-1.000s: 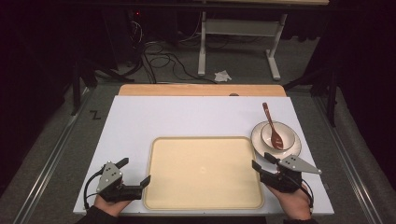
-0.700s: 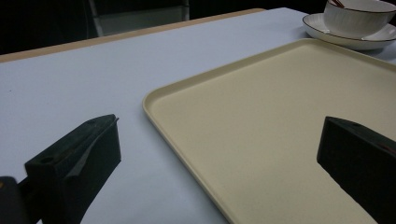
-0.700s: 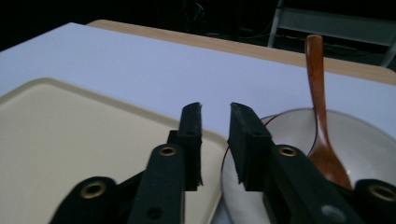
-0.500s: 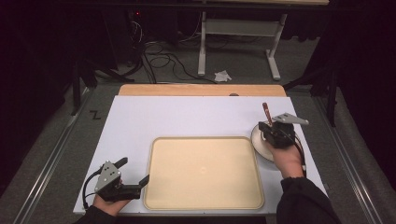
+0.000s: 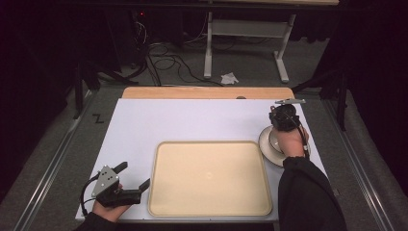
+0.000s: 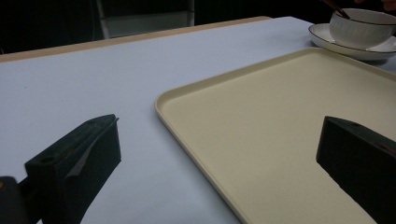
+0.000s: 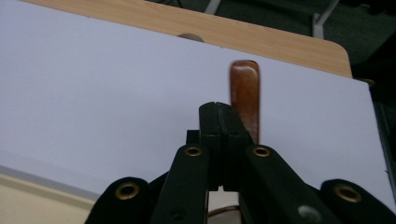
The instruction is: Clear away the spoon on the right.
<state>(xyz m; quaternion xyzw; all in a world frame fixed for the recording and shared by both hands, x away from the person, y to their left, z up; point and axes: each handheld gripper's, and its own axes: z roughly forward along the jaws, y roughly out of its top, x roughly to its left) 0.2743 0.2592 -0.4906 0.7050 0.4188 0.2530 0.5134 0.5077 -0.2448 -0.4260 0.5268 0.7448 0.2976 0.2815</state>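
My right gripper (image 5: 283,114) hovers over the far rim of a white saucer (image 5: 267,144), beyond the person's hand. In the right gripper view its jaws (image 7: 217,108) are shut tight against each other. A brown wooden spoon handle (image 7: 244,88) sticks out just past the right jaw, beside the seam rather than in it. My left gripper (image 5: 132,175) rests open at the near left, beside a cream tray (image 5: 209,178). Nothing lies between its jaws (image 6: 218,123). In the left gripper view the white bowl (image 6: 359,28) on its saucer (image 6: 336,45) stands past the tray (image 6: 280,116), with the spoon (image 6: 334,5) in it.
A white mat (image 5: 192,120) covers the table, with a wooden strip (image 5: 207,92) along its far edge. Beyond the table are a desk frame (image 5: 240,33), cables (image 5: 168,62) and crumpled paper (image 5: 229,78) on the floor.
The right gripper went from the tray's near right corner away from the person, over the bowl to its far side. The spoon in the bowl is now hidden by the hand. The left gripper stayed put.
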